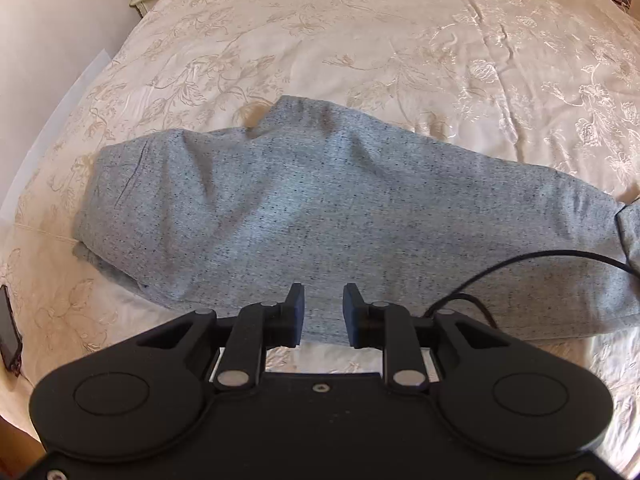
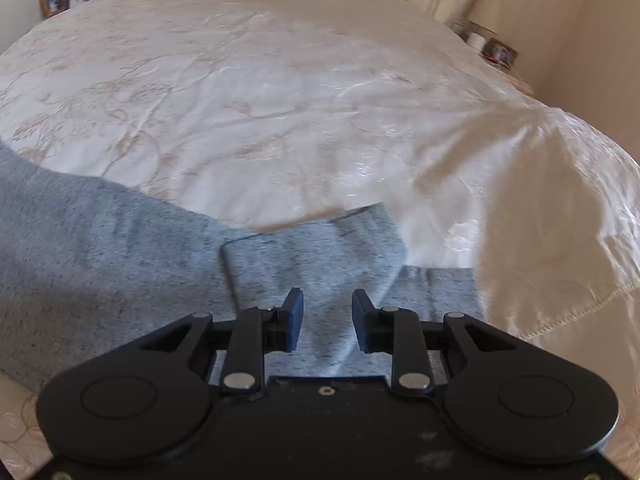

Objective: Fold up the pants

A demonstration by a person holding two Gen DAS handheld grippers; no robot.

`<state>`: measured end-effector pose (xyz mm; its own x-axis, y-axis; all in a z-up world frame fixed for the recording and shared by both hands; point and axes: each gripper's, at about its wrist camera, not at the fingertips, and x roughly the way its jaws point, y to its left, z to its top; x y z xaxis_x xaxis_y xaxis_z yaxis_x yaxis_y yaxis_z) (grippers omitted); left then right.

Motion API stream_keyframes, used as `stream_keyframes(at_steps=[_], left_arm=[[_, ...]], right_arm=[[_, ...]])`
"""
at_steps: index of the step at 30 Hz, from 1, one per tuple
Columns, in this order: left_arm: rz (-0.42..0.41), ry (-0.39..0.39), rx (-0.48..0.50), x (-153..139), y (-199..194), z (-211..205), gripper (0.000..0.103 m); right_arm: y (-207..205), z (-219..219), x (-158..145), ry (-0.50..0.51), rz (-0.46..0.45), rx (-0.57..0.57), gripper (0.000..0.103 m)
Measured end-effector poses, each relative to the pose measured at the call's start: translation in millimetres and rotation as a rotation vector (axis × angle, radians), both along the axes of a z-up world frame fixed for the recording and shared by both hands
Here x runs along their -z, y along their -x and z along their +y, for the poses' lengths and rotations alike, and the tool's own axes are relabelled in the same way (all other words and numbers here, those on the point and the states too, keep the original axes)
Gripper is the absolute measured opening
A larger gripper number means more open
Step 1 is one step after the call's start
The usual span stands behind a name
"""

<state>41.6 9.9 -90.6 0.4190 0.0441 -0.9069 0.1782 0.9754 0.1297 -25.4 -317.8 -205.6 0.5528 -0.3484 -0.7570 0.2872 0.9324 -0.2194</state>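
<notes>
Grey speckled pants point(image 1: 280, 208) lie lengthwise on the bed, legs laid one over the other, with the wide waist end at the left in the left wrist view. My left gripper point(image 1: 323, 296) hovers over their near edge, jaws apart, with nothing between them. In the right wrist view the pants point(image 2: 100, 248) run in from the left and end in two ribbed cuffs point(image 2: 320, 248), the upper one skewed across the lower. Above these cuffs my right gripper point(image 2: 327, 300) is open and holds no cloth.
The pants rest on a cream floral bedspread point(image 1: 360, 40) that drops off at the right edge point(image 2: 560, 240). A black cable point(image 1: 520, 264) trails over the pants. A dark flat device point(image 1: 8, 328) lies at the bed's left edge. Nightstands with photo frames point(image 2: 498, 50) flank the headboard.
</notes>
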Motion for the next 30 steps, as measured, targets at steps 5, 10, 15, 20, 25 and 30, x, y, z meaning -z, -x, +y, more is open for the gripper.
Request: stream_keyframes(at_steps=[5,10,15,20,25,30], left_arm=[[0.000,0.003,-0.005,-10.7,7.5,-22.0,0.033],[0.015,-0.020,-0.005,-9.7,12.1,-31.1,0.033],[0.022,-0.031,0.015,-8.0,13.9,-39.7,0.032],[0.033,-0.029,0.041,-5.7,14.2,-48.7,0.032],[0.032,-0.023,0.051,-9.7,19.0,-48.9,0.033],[0.019,-0.027,0.012,-18.2,25.9,-27.5,0.033]], right_arm=[[-32.2,31.5,30.2,0.035,0.087,-0.065,0.030],[-32.8,15.0,34.2,0.033,0.062,-0.013,0.011],[20.8,-46.7,3.5,-0.026,-0.001,0.275,0.016],[61.5,-81.0,1.9,-0.077,0.010,0.368,0.021],[70.4,-52.8,-13.4,0.019,-0.105,0.265,0.028],[67.1,-59.4,10.4,-0.015,0.008,0.311,0.028]])
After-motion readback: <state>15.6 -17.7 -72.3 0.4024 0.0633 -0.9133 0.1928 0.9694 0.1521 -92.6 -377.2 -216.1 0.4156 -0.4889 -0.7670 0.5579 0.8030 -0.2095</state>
